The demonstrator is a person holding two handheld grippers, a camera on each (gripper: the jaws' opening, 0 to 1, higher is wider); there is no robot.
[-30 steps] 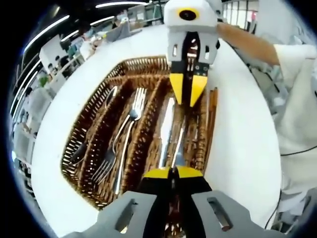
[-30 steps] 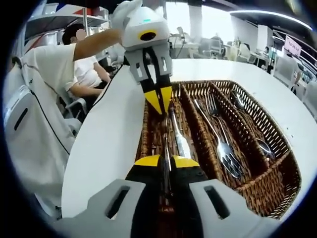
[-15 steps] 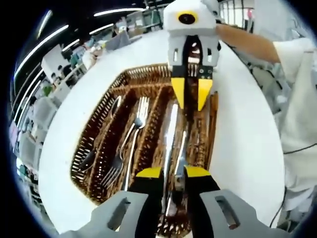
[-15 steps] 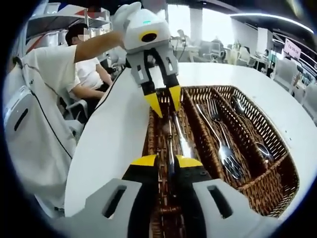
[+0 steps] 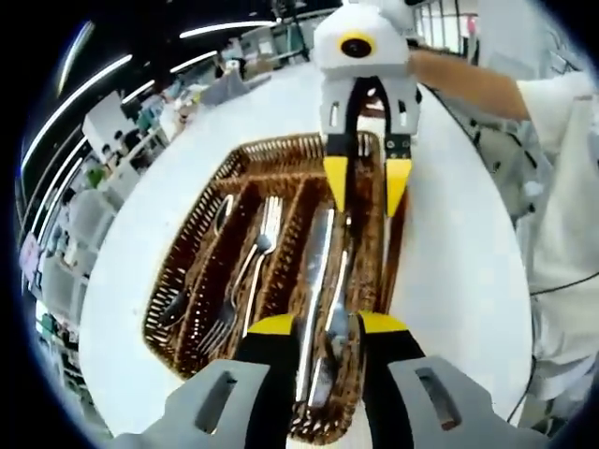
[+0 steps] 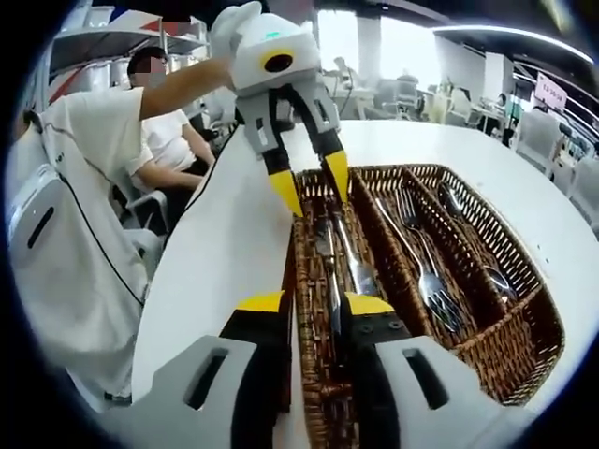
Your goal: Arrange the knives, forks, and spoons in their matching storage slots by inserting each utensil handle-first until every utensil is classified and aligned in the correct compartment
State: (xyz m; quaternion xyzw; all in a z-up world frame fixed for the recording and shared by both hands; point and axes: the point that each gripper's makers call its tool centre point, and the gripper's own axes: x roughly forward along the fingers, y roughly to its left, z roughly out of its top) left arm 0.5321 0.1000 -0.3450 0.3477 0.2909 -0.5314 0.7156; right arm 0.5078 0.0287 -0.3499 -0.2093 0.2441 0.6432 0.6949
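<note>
While both tongs hang over the knife slot, the scene reads as follows, largest first;

Desk: white round desk point(image 5: 449, 262) carries the wicker tray; a person in white sits beside it.
Tray: wicker tray point(image 6: 529, 351) has long slots side by side; the knife slot lies at one edge.
Forks: forks point(image 6: 432, 285) lie in the middle slot, lined up along it.
Knives: knives point(image 5: 318, 271) lie lengthwise in the edge slot, between the two tongs.
Spoons: spoons point(image 5: 178, 299) lie in the far slot.
Left tongs: left tongs point(image 5: 323, 327) stand released, jaws apart either side of the knives; a second ago they were pinched together.
Right tongs: right tongs point(image 6: 314, 304) likewise spread now, holding nothing.
Change: both have let go; judged so, the knife is delivered and every utensil seems sorted.
</note>
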